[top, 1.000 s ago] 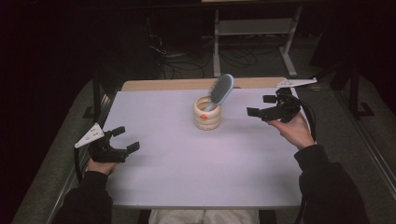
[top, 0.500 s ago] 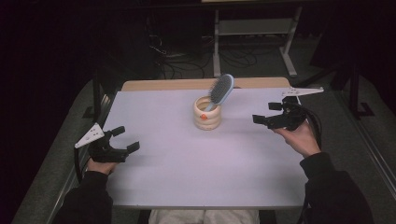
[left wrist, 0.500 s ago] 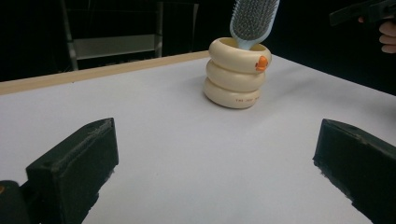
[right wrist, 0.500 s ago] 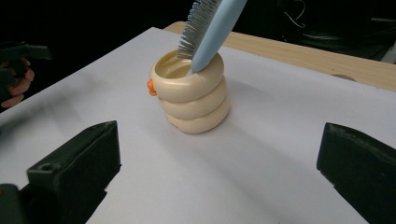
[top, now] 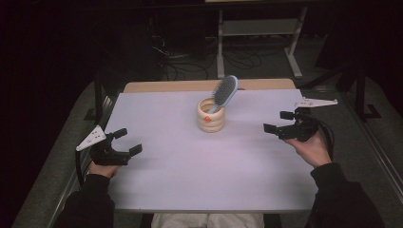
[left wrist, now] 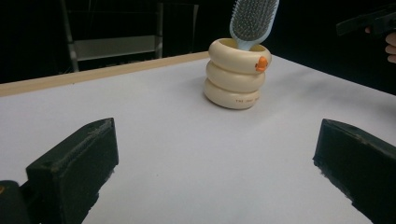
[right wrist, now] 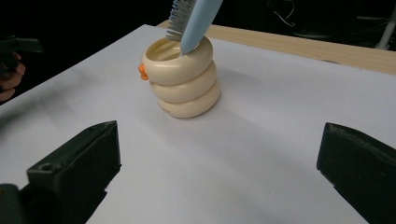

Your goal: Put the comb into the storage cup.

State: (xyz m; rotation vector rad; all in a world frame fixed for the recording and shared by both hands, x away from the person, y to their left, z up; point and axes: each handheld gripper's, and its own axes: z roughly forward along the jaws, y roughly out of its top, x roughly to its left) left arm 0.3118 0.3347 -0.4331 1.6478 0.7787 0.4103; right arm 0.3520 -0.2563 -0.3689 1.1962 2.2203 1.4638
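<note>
The cup (top: 211, 115) stands alone near the table's (top: 190, 180) far middle, with a brush (top: 224, 91) leaning out toward the right. That is the 1 block. The white top is bare on both sides and in front, so either gripper has room.

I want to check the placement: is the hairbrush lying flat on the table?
No, the hairbrush stands handle-down inside the cream ringed cup, leaning on its rim, with its bristle head above the table.

Brush (top: 225, 91) in cup (top: 211, 115) (table (top: 190, 161) ctr)
</note>
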